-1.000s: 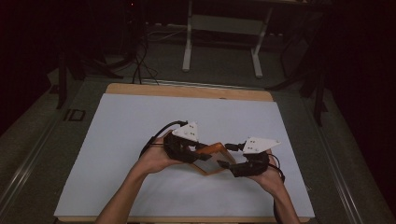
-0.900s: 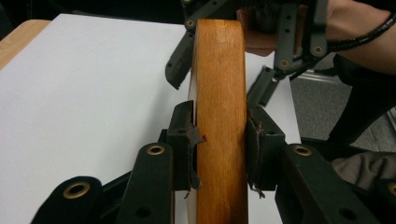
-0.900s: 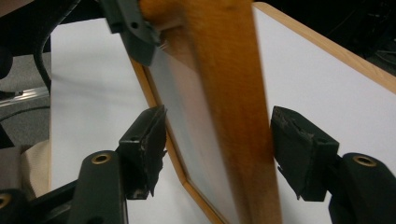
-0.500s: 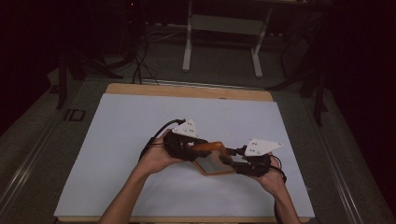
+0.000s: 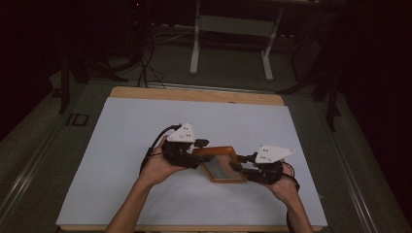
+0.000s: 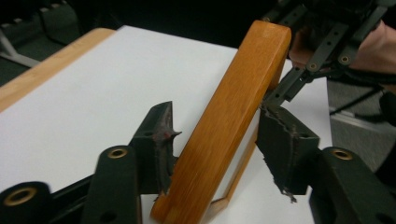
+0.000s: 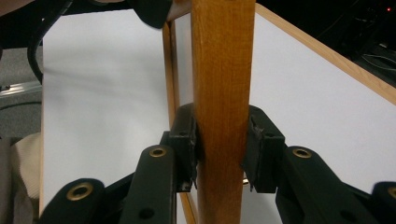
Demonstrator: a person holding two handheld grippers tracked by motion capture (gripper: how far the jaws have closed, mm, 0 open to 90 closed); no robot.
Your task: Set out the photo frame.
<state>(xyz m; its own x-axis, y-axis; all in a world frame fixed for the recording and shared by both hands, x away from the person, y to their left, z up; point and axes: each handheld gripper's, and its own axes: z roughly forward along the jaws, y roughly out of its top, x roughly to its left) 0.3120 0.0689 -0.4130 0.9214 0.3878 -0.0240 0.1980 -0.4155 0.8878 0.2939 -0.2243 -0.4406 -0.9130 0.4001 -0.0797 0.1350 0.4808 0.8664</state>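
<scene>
Item 1. Left gripper (image 5: 200, 154): held in the person's left hand (image 5: 158, 167), left of centre on the white worktop (image 5: 121, 136), toward its near edge. Its grey three-cornered plate sits on top; a black cable loops out toward the left edge. In the left gripper view the two black pads (image 6: 158, 140) stand on either side of the frame's edge, and a gap shows at the right-hand pad. The jaws have just been opening; the frame stands between them, unclamped.

Item 2. Wooden picture frame (image 5: 222, 164): orange-brown, rectangular, with a pale panel inside. Located between the two grippers, just right of the worktop's centre, nearer the near edge than the far one. One long side runs tilted between the left jaws; the opposite side is in the right jaws.

Item 3. Right gripper (image 5: 241, 167): held in the person's right hand (image 5: 282, 184), toward the worktop's right edge. Its jaws have just been closing. In the right gripper view both pads (image 7: 184, 140) press flat against the wooden bar, which rises upright between them; the frame is gripped.
</scene>
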